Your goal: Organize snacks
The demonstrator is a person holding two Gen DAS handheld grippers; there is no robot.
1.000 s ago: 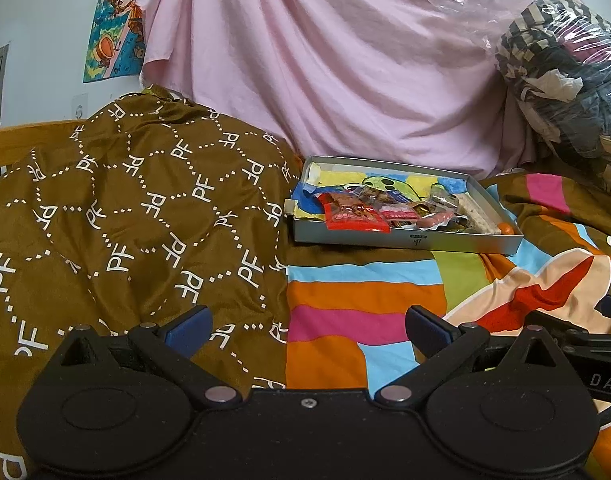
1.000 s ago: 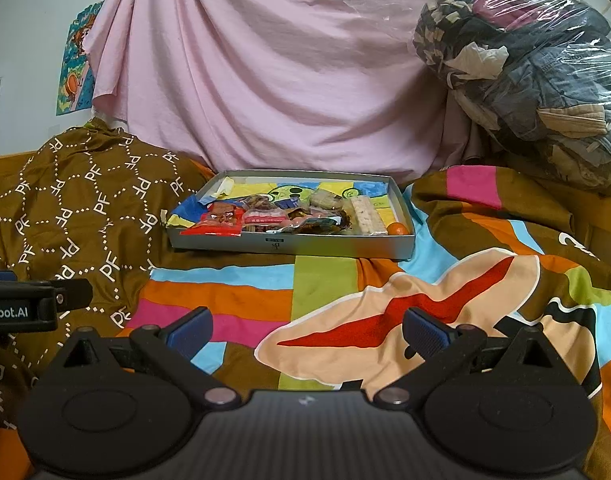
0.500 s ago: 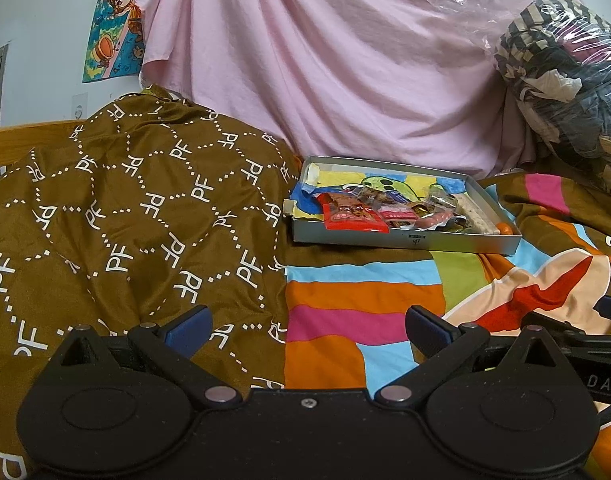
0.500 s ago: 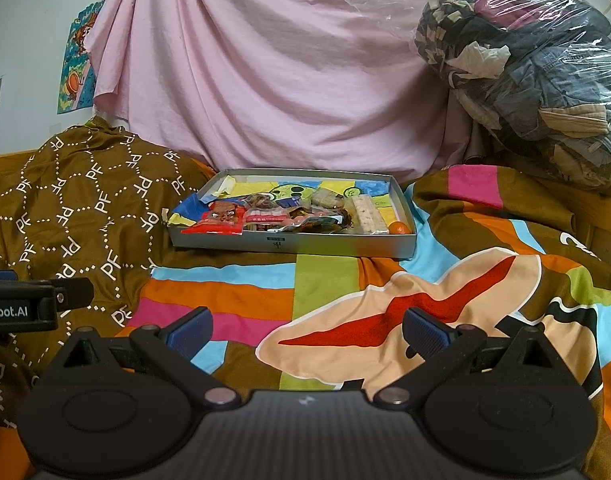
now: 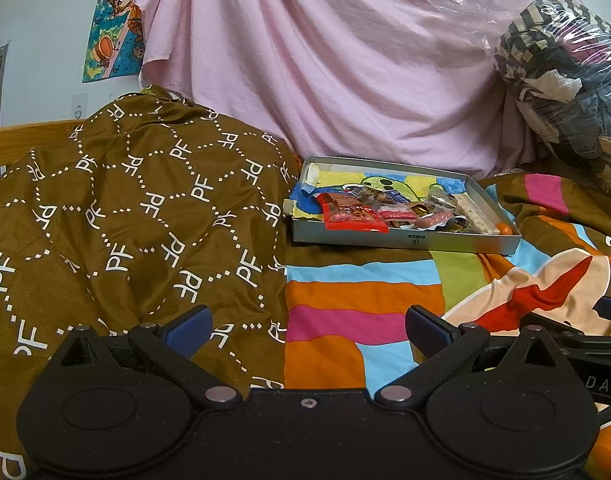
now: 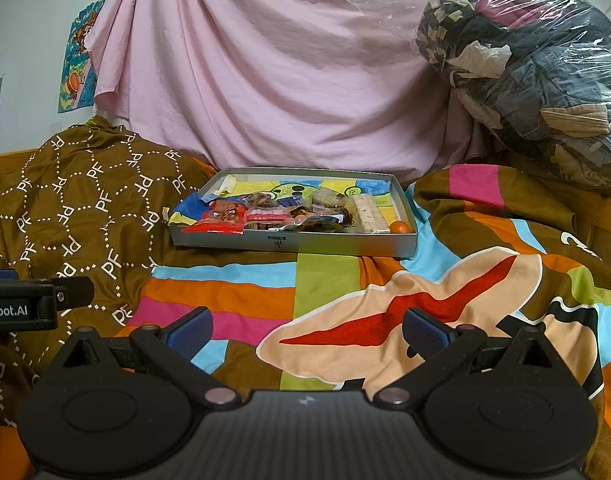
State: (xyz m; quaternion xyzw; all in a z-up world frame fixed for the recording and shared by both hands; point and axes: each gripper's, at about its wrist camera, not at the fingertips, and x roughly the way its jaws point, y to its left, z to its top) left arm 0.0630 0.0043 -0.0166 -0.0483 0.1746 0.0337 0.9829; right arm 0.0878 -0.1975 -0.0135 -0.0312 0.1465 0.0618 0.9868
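- Left gripper [image 5: 307, 326]: jaws spread, nothing held.
- Right gripper [image 6: 307, 326]: jaws apart, nothing held.
- Grey snack tray [image 6: 289, 243] on striped blanket [image 6: 225, 292], 12 o'clock of right gripper; red packet [image 6: 217, 222] at tray's left.

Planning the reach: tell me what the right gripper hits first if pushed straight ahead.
Likely the striped blanket, then the near wall of the grey tray of snacks. The open right gripper points roughly there; depth is unclear.
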